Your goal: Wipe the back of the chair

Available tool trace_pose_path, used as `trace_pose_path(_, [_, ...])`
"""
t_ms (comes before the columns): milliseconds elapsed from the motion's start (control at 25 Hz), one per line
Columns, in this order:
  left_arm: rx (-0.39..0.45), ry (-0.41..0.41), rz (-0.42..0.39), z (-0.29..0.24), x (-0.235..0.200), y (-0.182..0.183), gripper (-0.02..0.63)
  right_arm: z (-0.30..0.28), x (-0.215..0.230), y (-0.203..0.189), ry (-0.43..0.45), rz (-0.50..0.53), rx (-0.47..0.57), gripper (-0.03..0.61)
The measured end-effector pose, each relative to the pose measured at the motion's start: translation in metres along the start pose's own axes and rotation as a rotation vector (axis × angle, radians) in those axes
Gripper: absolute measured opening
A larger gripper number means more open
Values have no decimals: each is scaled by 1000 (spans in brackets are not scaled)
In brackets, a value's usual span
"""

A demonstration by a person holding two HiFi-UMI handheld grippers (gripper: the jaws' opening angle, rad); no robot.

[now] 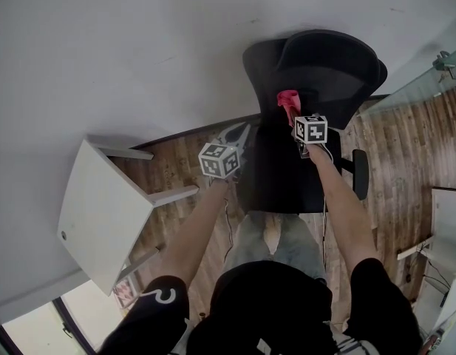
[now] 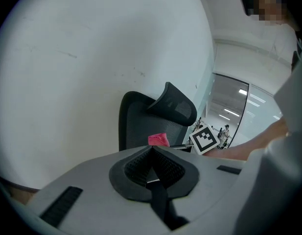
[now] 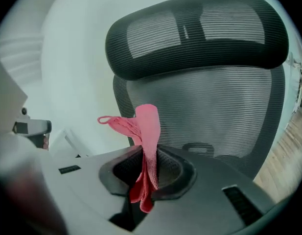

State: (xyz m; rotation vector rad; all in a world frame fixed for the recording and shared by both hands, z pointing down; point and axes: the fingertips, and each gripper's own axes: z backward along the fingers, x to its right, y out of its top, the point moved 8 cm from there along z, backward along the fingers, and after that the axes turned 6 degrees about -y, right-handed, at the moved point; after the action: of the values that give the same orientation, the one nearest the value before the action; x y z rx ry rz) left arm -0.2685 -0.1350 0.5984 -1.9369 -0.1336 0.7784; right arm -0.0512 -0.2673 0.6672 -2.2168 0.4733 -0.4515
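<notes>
Right gripper [image 3: 150,155] clenched on pink cloth [image 3: 147,126], just in front of black chair [image 3: 214,111] backrest, apparently not touching. Left gripper [image 2: 151,155] closed, empty, left of chair. Wiping seemingly not begun.

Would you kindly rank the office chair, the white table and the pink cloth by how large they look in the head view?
1. The office chair and the white table cover about the same area. I would not rank one above the other.
2. The pink cloth is by far the smallest.
</notes>
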Motion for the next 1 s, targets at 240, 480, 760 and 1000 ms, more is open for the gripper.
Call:
trace_pose_path(240, [-22, -3, -11, 26, -36, -1, 26, -28, -49, -5, 18, 1, -5, 67])
trace_pose_path(480, [-69, -9, -31, 30, -65, -4, 25, -57, -74, -5, 41, -12, 13, 67])
trace_pose_path(760, [-92, 12, -56, 18, -76, -6, 25, -86, -71, -8, 58, 15, 0, 67])
trace_pose_path(1000, [-84, 36, -54, -9, -67, -6, 25, -91, -26, -1, 23, -17, -7, 66])
